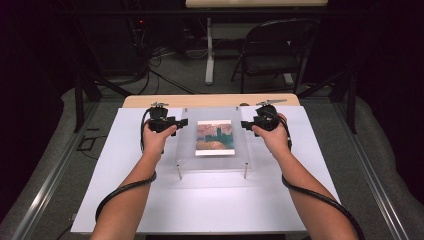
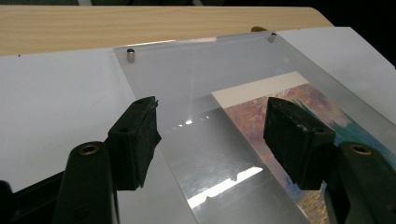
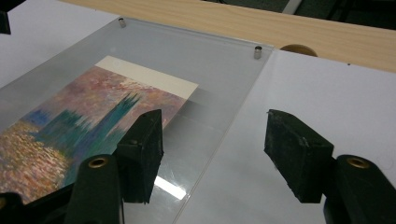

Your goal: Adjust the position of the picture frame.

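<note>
Clear acrylic frame (image 1: pixel 214 137) lying flat on short metal standoff pins (image 1: pixel 179 171), mid-table on a white sheet (image 1: pixel 150 200); inside it a painted print (image 1: pixel 215 137) of towers against a pink sky, pale margin toward the far edge. Flanked on both sides: left gripper (image 1: pixel 172 124) at the left long edge, right gripper (image 1: pixel 248 124) at the right long edge, both toward the far half. Seen along the left gripper (image 2: pixel 210 133): jaws wide, straddling the panel's edge above it, nothing pinched; same for the right gripper (image 3: pixel 215 140), jaws wide, one over the acrylic, one over the bare sheet, nothing held. Judged step: the approach to a two-sided grasp, apparently to lift or shift the frame; grasp not yet made. Next move likely calls for lowering until each edge sits between the pads, then closing evenly on both sides so the panel stays level; slick acrylic, so a lopsided squeeze could tip or skid it. Farther out: wooden table edge (image 1: pixel 150 101) beyond the sheet, a folding chair (image 1: pixel 272 50) and a table leg (image 1: pixel 209 50) on the floor behind; nothing on the sheet blocking either side; corner pins (image 3: pixel 257 52) the only things near the jaws to keep clear of.
</note>
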{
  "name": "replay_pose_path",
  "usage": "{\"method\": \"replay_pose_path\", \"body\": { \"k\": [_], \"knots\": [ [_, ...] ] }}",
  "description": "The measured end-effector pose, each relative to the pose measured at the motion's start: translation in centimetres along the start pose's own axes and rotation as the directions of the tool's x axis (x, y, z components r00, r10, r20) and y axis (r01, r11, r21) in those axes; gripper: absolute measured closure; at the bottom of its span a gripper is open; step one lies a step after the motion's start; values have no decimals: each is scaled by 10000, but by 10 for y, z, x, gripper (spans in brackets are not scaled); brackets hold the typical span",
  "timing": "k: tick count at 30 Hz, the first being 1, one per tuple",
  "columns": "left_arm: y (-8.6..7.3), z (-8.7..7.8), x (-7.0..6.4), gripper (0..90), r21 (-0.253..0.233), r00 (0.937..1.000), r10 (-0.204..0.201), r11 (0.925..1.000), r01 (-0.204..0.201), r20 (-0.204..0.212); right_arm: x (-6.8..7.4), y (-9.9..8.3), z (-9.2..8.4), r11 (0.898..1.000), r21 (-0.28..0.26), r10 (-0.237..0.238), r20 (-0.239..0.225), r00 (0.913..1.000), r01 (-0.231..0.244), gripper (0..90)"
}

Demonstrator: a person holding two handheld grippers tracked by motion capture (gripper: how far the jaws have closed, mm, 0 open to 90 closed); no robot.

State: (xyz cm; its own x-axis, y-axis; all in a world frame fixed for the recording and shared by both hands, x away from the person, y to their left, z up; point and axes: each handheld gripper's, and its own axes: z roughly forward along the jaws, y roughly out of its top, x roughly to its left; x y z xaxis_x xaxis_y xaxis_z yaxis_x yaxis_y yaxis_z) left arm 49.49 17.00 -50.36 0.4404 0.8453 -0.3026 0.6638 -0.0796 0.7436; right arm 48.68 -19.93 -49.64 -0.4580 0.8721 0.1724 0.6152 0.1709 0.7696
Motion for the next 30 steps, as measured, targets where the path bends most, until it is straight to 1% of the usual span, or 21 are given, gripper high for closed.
{"method": "replay_pose_path", "body": {
  "k": [1,4,9,10,12,15,17,19,20,24,26,28,29,30],
  "knots": [
    [-1,1,1,352,27,10000,-14,10000,14,-15,-1,-1,2,9999,27,130,-25,9999,-130,368],
    [-3,5,4,352,86,9999,-73,9999,74,-74,-3,-1,6,9997,92,223,-20,9997,-223,368],
    [-6,12,11,352,237,9992,-359,9991,364,-183,-8,-3,13,9980,205,602,-196,9980,-598,370],
    [-7,14,12,351,270,9988,-410,9988,417,-261,-9,-4,15,9978,214,628,-198,9978,-623,369],
    [-9,16,14,351,370,9984,-499,9980,509,-262,-11,-6,17,9970,308,712,-96,9974,-708,364],
    [-11,19,16,351,431,9981,-552,9975,565,-290,-14,-8,21,9947,384,962,-110,9953,-958,358],
    [-12,20,16,351,412,9971,-731,9964,739,-198,-16,-10,24,9916,433,1228,-147,9923,-1221,354],
    [-13,22,16,350,472,9973,-724,9962,730,-147,-17,-11,27,9892,497,1388,-232,9900,-1375,354],
    [-14,23,15,351,550,9978,-640,9964,648,-154,-17,-12,28,9880,553,1455,-257,9890,-1439,353],
    [-18,27,15,350,687,9979,-621,9956,632,-171,-16,-14,34,9851,749,1586,-436,9864,-1551,352],
    [-19,29,16,350,656,9972,-720,9952,730,-181,-14,-15,38,9839,839,1620,-491,9856,-1575,351],
    [-21,31,17,349,778,9968,-756,9940,773,-244,-13,-15,41,9828,948,1642,-556,9849,-1585,352],
    [-21,31,17,345,757,9965,-803,9938,819,-241,-12,-15,44,9818,1021,1669,-611,9841,-1602,350],
    [-22,31,19,345,774,9959,-894,9929,903,-152,-11,-15,45,9815,1043,1679,-641,9837,-1607,348]
  ]
}}
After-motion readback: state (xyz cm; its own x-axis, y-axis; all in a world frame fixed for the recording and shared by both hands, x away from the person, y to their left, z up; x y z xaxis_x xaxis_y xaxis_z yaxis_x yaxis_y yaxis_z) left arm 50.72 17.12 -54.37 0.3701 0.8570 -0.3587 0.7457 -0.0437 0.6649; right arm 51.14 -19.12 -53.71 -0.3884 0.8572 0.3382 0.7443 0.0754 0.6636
